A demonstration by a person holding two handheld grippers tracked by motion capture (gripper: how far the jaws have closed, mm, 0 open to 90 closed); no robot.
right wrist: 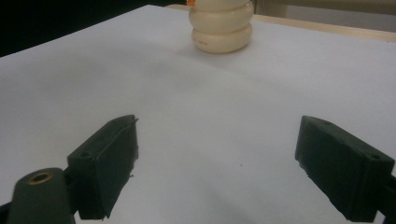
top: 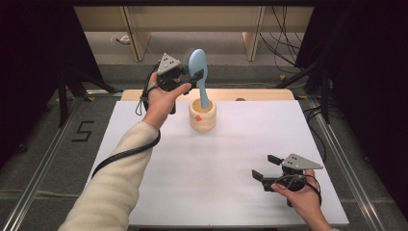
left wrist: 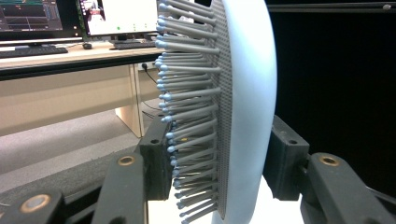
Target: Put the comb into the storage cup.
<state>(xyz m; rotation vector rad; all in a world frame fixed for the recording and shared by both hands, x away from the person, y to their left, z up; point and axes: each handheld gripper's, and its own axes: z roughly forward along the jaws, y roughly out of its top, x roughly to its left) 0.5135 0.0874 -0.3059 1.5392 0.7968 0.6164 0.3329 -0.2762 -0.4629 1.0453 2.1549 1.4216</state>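
Even overhead light, dark surroundings, soft shadows, slightly soft close-ups.

Hairbrush handle-down in holder, at table's back.

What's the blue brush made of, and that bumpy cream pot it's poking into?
The hairbrush looks like smooth, matte pale-blue plastic, with stiff grey plastic-looking bristles tipped blue. The cream holder has glossy rounded rings, so probably glazed ceramic or shiny plastic; I can't tell which.

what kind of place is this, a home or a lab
Most likely a lab or recording workspace, not a home: monitors on a desk behind, loose cables on the floor, and a white table framed by metal rails.
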